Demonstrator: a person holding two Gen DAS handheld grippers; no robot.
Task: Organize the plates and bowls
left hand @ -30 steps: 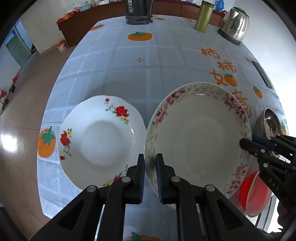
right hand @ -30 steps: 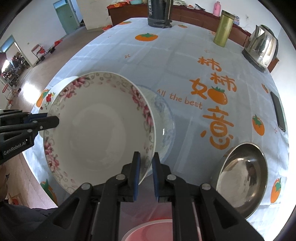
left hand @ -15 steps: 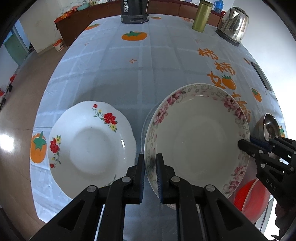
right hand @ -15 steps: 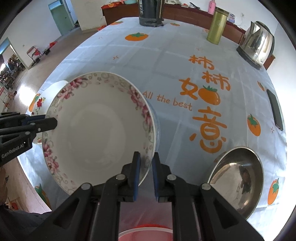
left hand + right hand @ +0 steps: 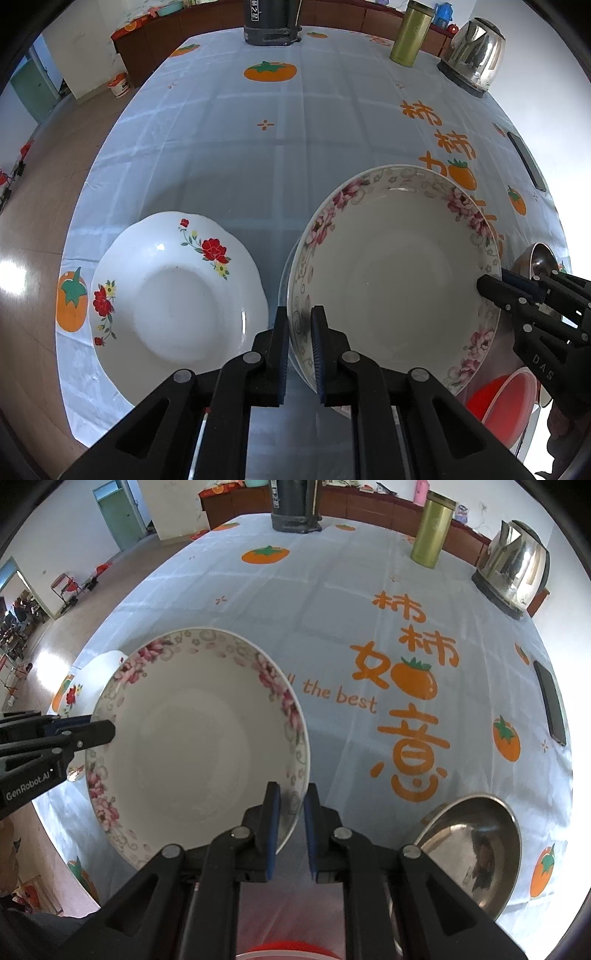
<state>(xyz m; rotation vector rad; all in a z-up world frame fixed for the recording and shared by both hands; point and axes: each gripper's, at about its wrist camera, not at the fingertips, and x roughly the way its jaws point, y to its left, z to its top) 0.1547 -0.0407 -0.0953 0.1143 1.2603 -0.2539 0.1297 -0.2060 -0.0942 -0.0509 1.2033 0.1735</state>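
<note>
- While we carry the pink-rimmed bowl between us, left tongs and right tongs are each clenched on opposite rims.
- To the left tongs' left, just beside them, the red-flowered plate lies on the surface, nearer our left hand.

White bowl with pink flower rim, white plate with red flowers, pale blue bench cloth with orange fruit

Red-flowered plate blocks left; far tablecloth open.
</note>
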